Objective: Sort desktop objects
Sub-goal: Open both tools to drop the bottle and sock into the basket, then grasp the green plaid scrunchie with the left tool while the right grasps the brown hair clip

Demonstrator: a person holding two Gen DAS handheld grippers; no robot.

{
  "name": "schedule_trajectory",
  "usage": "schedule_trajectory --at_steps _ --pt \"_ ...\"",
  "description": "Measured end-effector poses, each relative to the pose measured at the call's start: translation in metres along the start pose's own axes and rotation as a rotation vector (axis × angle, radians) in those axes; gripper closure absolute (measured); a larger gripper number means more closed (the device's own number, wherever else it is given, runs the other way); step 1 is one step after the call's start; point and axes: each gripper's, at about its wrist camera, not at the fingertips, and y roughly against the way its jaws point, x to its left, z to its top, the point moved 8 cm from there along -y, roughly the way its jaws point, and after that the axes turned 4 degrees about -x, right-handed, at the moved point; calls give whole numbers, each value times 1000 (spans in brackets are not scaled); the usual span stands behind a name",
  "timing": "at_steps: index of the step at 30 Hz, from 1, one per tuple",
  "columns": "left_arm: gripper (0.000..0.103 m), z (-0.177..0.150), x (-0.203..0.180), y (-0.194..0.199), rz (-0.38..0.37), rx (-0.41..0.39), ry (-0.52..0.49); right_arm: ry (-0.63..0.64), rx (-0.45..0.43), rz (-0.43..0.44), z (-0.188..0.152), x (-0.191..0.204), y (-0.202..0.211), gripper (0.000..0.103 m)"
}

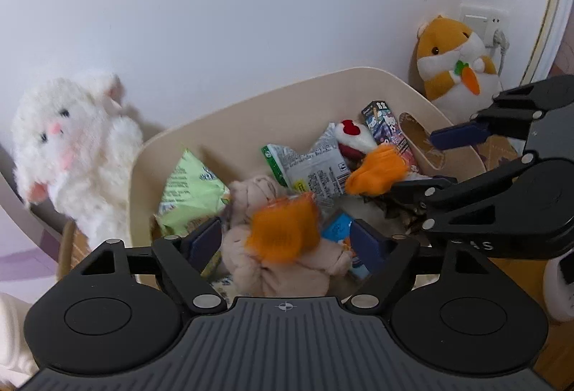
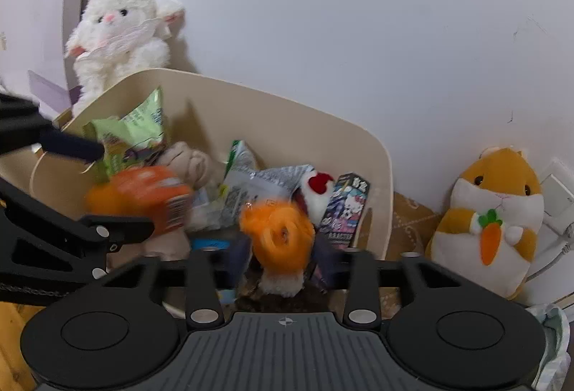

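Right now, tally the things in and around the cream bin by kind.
Soft toys outside the bin: 2, a white plush and a hamster plush.
Orange things, blurred, at the grippers: 2.
Snack packets: 2, green and grey.
Printed box: 1.
Beige soft toy: 1.
Total: 8.

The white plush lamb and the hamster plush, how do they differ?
The white plush lamb is all white and shaggy with pink nose; the hamster plush is orange and white, smooth, holding a carrot. The lamb stands behind the bin's left end, the hamster right of it. Both are upright against the wall, outside the bin.
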Motion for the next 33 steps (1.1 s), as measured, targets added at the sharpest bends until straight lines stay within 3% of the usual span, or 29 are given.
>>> schedule_trajectory --at_steps 9,18,26,33 --pt "21 -10 19 41 16 -52 22 -67 -88 16 -10 -3 51 21" --pt "21 -65 39 58 15 18 -22 -182 -162 4 -54 13 99 1" --pt "21 -110 45 40 -1 101 -53 -240 -34 -1 -119 56 83 1" --pt "21 -133 39 16 -26 158 -131 -237 62 -8 -155 92 61 8"
